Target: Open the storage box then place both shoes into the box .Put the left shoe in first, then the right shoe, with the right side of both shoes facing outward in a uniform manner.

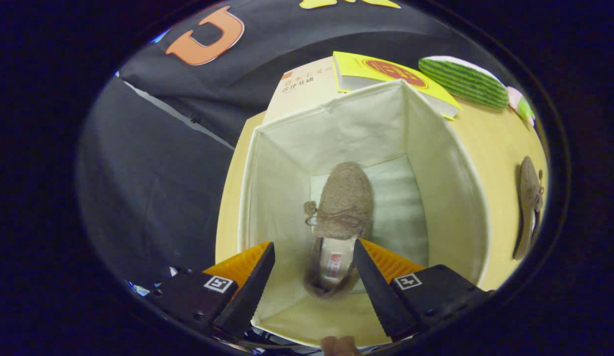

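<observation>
One brown fuzzy slip-on shoe with a bow (339, 225) lies on the floor of the open cream fabric storage box (445, 198), toe pointing away, heel nearest the gripper (314, 269). Gripper fingers spread wide above the box mouth, shoe visible between them, nothing held.

Second matching brown shoe (529, 207) rests on the pale wooden tabletop (495, 143), outside the box's right wall, well apart from the fingers.

Risks, as judged:
- Box walls are soft fabric; a finger catching the rim on the way out could drag or fold the wall, or tip the box.
- Shoe inside sits near the middle; little floor is left on either side, so the second shoe may land on top or skewed.
- Orientation could end up mismatched if the second shoe is turned during pickup.

Room: open table right of the box; yellow-covered book (386, 74) and green striped watermelon-slice toy (462, 81) lie beyond the far corner.
</observation>
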### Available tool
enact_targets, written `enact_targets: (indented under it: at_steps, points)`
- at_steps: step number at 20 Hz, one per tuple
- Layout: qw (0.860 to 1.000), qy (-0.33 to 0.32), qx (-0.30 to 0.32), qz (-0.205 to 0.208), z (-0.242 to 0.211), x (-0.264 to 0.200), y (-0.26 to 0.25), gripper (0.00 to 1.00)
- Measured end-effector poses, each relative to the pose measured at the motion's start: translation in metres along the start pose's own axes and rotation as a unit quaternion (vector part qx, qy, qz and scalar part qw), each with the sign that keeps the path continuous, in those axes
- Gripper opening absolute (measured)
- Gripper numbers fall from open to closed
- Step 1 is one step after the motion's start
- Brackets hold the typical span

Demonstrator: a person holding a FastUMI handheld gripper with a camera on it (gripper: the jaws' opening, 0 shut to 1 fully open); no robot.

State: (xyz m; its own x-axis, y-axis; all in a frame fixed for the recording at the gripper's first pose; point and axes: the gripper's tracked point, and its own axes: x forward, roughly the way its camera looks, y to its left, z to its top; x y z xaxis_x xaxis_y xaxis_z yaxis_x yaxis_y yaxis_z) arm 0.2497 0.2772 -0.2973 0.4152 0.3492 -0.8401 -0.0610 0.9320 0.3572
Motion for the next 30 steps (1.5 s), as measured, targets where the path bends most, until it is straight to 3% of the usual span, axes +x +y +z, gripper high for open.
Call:
enact_targets:
  at_steps: [11, 16, 20, 27, 30]
  points:
    - [0.995, -0.063, -0.066, -0.036, 0.006, -0.113, -0.051, 1.0]
    - [0.994, -0.071, -0.052, -0.071, 0.007, -0.138, -0.121, 1.0]
    - [0.988, -0.066, -0.041, -0.136, 0.01, -0.148, -0.2, 1.0]
    - [0.978, -0.024, -0.014, -0.206, 0.005, -0.164, -0.306, 1.0]
    - [0.977, 0.005, 0.008, -0.212, -0.003, -0.161, -0.335, 1.0]
